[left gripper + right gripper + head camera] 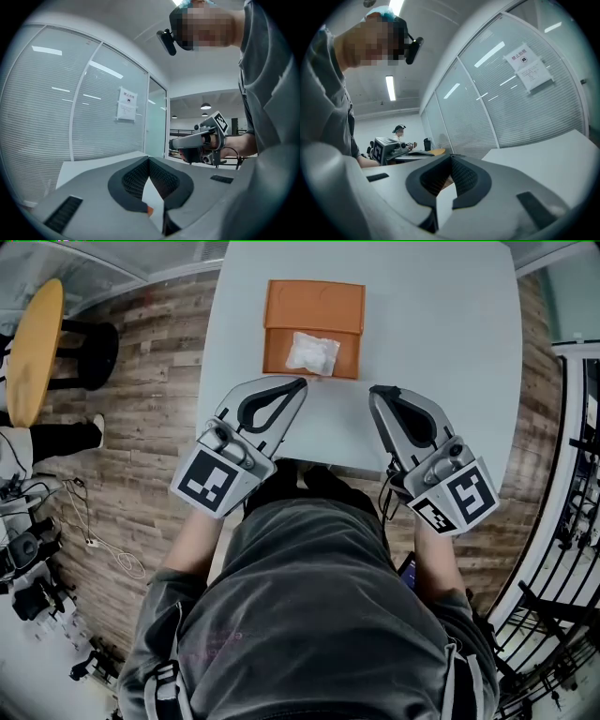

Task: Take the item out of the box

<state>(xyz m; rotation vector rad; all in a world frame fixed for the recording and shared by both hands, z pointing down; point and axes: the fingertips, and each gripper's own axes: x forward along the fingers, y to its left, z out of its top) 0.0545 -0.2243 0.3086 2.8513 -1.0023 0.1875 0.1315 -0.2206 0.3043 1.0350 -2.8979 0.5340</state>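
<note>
An orange cardboard box (314, 306) lies open on the white table (441, 343). A small white plastic-wrapped item (312, 352) rests in its near half. My left gripper (300, 382) sits just in front of the box's near edge, jaws shut with nothing between them. My right gripper (375, 390) is to the right of the box, also shut with nothing held. In the left gripper view the closed jaws (149, 159) point across at the right gripper (187, 143), and a sliver of orange box (149, 211) shows below. The right gripper view shows its closed jaws (451, 157) and the left gripper (386, 147).
A round yellow table (33, 348) and a black stool (94, 352) stand on the wooden floor at the left, with cables (103, 540) nearby. A metal railing (572, 521) runs along the right. Glass walls with blinds (70, 117) surround the table. A person (399, 133) sits far off.
</note>
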